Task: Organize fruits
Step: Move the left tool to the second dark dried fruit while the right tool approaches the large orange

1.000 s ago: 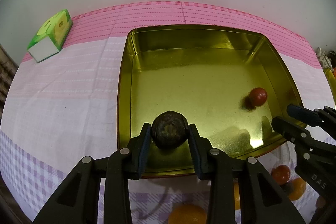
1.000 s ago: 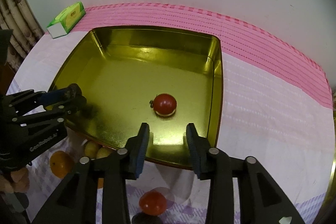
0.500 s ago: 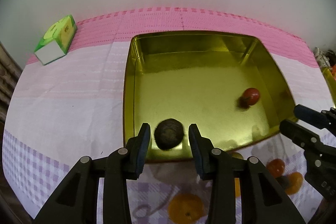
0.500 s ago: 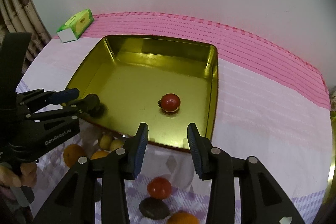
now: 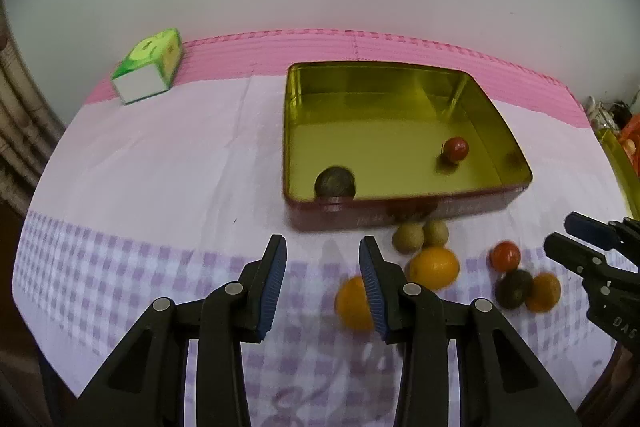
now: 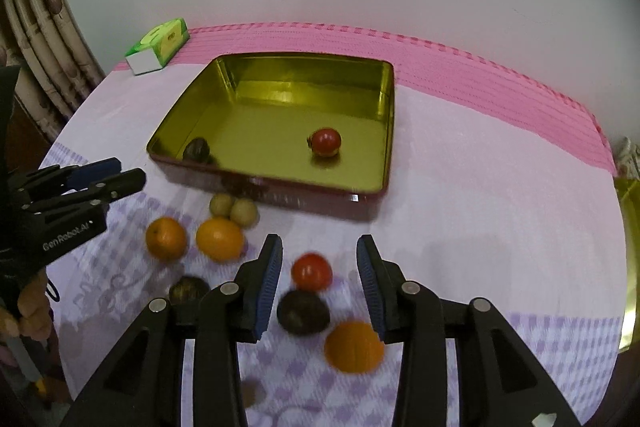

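Note:
The gold tin (image 5: 384,67) (image 6: 304,57) holds a dark round fruit (image 5: 335,182) (image 6: 197,149) in its near left corner and a red tomato (image 5: 455,148) (image 6: 326,141). My left gripper (image 5: 322,247) (image 6: 130,171) hangs open and empty over the checked cloth, short of the tin. My right gripper (image 6: 318,245) (image 5: 560,233) is open too, above a loose tomato (image 6: 311,271) and a dark fruit (image 6: 303,313) lying on the cloth. Several oranges (image 5: 434,268) (image 6: 220,239) and two small pale fruits (image 5: 408,237) (image 6: 244,213) lie in front of the tin.
A green tissue box (image 5: 148,71) (image 6: 158,45) sits at the back left on the pink band. A second gold tin (image 5: 618,163) (image 6: 628,227) shows at the right edge. A hand (image 6: 28,319) holds the left gripper's handle.
The left gripper let go of the dark fruit, which now lies in the tin. Both grippers drew back and up from the tin, bringing the loose fruits into view.

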